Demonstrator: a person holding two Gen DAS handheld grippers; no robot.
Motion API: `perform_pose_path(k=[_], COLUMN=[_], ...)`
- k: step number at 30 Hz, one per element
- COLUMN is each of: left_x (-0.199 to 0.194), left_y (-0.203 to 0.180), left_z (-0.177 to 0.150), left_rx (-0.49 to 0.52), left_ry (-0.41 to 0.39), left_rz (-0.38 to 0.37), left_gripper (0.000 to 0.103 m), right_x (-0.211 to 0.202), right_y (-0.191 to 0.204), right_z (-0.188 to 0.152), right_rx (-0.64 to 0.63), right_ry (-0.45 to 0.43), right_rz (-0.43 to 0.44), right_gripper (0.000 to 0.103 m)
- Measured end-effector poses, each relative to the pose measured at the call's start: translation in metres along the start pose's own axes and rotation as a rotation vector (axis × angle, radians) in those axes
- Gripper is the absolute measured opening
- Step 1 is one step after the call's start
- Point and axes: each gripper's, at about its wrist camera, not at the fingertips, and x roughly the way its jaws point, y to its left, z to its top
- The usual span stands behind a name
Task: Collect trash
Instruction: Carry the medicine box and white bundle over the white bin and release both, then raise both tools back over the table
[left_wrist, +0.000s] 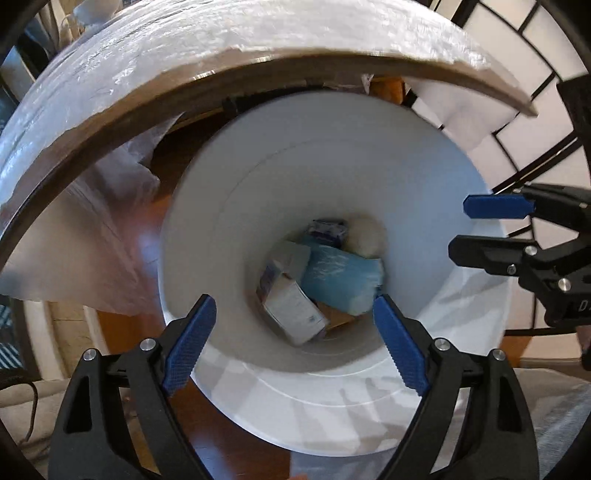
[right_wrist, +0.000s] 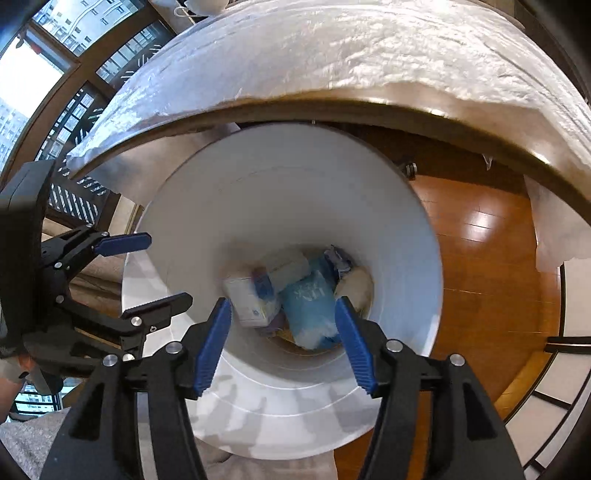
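Polished reddish-brown wood floor (right_wrist: 480, 258) surrounds the work area, with bright window glare on its boards. Dark-framed windows (right_wrist: 55, 74) with buildings beyond fill the upper left of the right wrist view, and a white panelled screen with black framing (left_wrist: 535, 48) stands at the upper right of the left wrist view. One round worktop (right_wrist: 332, 55) wrapped in crinkled clear plastic arches over both views, its brown edge exposed.

One white bin (left_wrist: 229, 221) stands on the floor below the worktop edge, seen from directly above. The trash lies at its bottom: one pale blue plastic packet (left_wrist: 340, 273), one white carton (left_wrist: 291, 306) with blue print just beside it, one small blue-and-white patterned wrapper (left_wrist: 328, 230) and one cream-coloured rounded lump (left_wrist: 365, 236). A brown scrap shows beneath the carton. Further pieces cannot be counted through the blur.

Two tools are present, both above the bin mouth. Left tool (left_wrist: 295, 328): blue pads spread apart, nothing between them. Right tool (right_wrist: 282, 339): pads likewise apart and holding nothing. Each tool appears at the edge of the other's view, near the bin rim.
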Motion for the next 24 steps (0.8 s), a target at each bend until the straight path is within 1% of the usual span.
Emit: perform_pose_path(k=[2,4,5,9,10,12,13,14,15,16,17,18,19,20,22,23,24], left_x=[-0.004,-0.007,-0.007,-0.028,-0.038,-0.067,-0.083,-0.104,-0.117,-0.130,-0.141,-0.150,-0.152,-0.151,-0.143,-0.139,-0.130], left_y=[0.001,0.006,0.008,0.010,0.008,0.012,0.013,0.016,0.018,0.023,0.030,0.040,0.051,0.061,0.094,0.103,0.120], left_z=[0.002,0.004,0.006,0.012,0.015,0.026,0.032,0.040,0.044,0.052,0.059,0.071,0.083,0.094,0.125,0.133,0.149], left_rx=[-0.007,-0.026,-0.034,-0.044,-0.050,-0.062,-0.065,-0.061,-0.056,-0.054,-0.058,-0.068,-0.084,-0.103,-0.173,-0.195,-0.237], left_ry=[-0.009,-0.006,-0.007,-0.048,-0.065,-0.130,-0.173,-0.233,-0.278,-0.330,-0.381,-0.429,-0.448,-0.447,-0.449,-0.445,-0.435], left_rz=[-0.018,-0.067,-0.073,-0.044,-0.042,-0.059,-0.065,-0.060,-0.039,-0.001,0.045,0.098,0.135,0.165,0.214,0.223,0.245], left_gripper=[0.090,0.090,0.090,0.090,0.090,0.090,0.090,0.091,0.094,0.102,0.102,0.102,0.102,0.102,0.102,0.102,0.102], right_x=[-0.005,-0.010,-0.013,-0.033,-0.044,-0.065,-0.082,-0.095,-0.107,-0.117,-0.125,-0.130,-0.134,-0.134,-0.128,-0.123,-0.118], right_y=[0.001,0.001,0.002,0.000,0.000,0.000,0.003,0.004,0.003,0.002,-0.002,-0.007,-0.016,-0.027,-0.057,-0.070,-0.081], right_z=[0.003,0.006,0.008,0.015,0.020,0.027,0.034,0.041,0.048,0.057,0.064,0.074,0.088,0.099,0.131,0.143,0.154], right_rx=[-0.001,0.001,0.002,0.005,0.013,0.011,-0.006,-0.023,-0.036,-0.047,-0.051,-0.051,-0.039,-0.022,0.027,0.052,0.071], right_ry=[-0.013,-0.025,-0.032,-0.076,-0.095,-0.145,-0.191,-0.232,-0.273,-0.318,-0.353,-0.388,-0.424,-0.449,-0.475,-0.470,-0.461], right_rz=[0.000,0.000,0.001,0.005,0.013,0.036,0.034,0.024,0.007,-0.022,-0.048,-0.075,-0.118,-0.150,-0.187,-0.209,-0.236], right_gripper=[0.060,0.060,0.060,0.060,0.060,0.060,0.062,0.068,0.072,0.079,0.085,0.088,0.094,0.097,0.097,0.098,0.098])
